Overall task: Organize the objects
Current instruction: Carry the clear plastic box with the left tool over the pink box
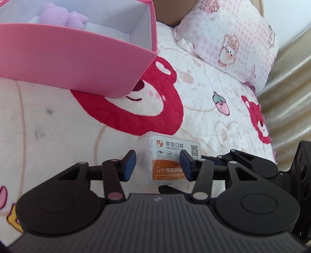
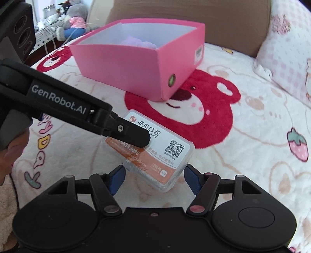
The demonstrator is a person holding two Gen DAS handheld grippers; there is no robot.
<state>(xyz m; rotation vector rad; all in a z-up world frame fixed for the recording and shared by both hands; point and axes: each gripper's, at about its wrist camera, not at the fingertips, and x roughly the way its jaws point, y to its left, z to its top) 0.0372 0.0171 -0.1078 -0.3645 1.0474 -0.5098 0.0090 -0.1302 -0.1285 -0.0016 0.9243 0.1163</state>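
A clear plastic floss-pick box with a white and orange label hangs just above the bedspread, tilted. My left gripper is shut on it, one blue pad at its left edge and the other over the label. In the right wrist view the box sits between my right gripper's blue pads, which touch its two lower corners. The left gripper's black finger lies across the top of the label. Beyond stands an open pink box with a purple plush toy inside.
A cream bedspread printed with red bears covers the bed. A pink checked pillow lies at the right, under a brown headboard. A grey plush toy sits off the bed at far left. A hand holds the left gripper.
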